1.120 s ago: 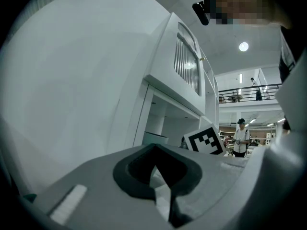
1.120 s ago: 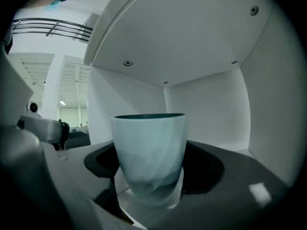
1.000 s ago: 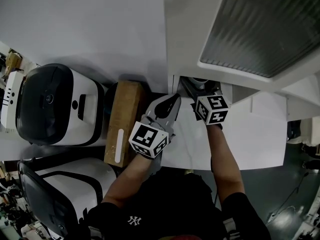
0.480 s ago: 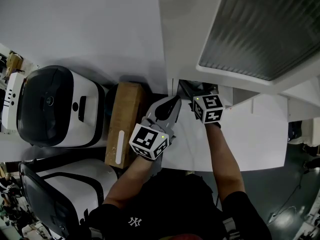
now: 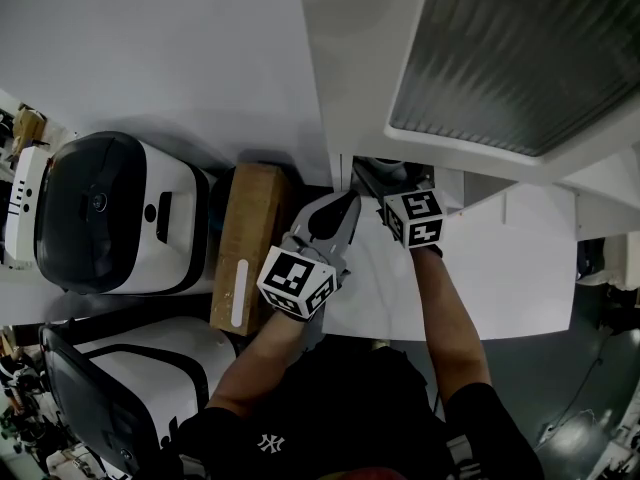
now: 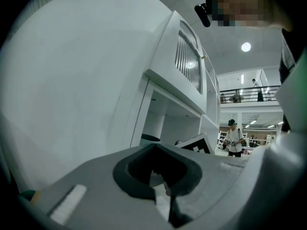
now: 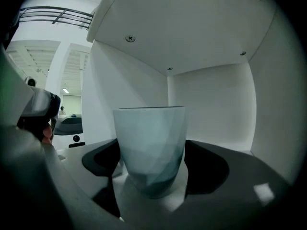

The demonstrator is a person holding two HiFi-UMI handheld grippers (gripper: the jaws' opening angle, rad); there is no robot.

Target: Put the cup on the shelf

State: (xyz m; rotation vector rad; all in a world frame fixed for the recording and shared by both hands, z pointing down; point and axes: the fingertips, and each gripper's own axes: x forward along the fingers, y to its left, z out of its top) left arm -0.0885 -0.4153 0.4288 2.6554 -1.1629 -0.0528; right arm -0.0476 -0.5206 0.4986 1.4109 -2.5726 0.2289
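Note:
A pale blue-grey faceted cup (image 7: 151, 147) stands upright between the jaws of my right gripper (image 7: 153, 166), which is shut on it. The cup sits inside a white shelf recess (image 7: 211, 99), whose ceiling is close above it. In the head view the right gripper (image 5: 396, 182) reaches under the white shelf unit (image 5: 360, 58), so its fingertips and the cup are hidden. My left gripper (image 5: 343, 206) is just to its left, outside the recess, shut and holding nothing. The left gripper (image 6: 163, 176) view shows the shelf opening (image 6: 168, 114) ahead.
Two white and black appliances (image 5: 110, 213) (image 5: 120, 388) stand at the left, with a brown cardboard box (image 5: 250, 243) beside them. A white tabletop (image 5: 500, 268) lies below the arms. A louvered panel (image 5: 520, 58) fronts the upper cabinet. A person (image 6: 234, 139) stands far off.
My right gripper has edged a little further under the shelf with the cup. The left gripper has barely moved.

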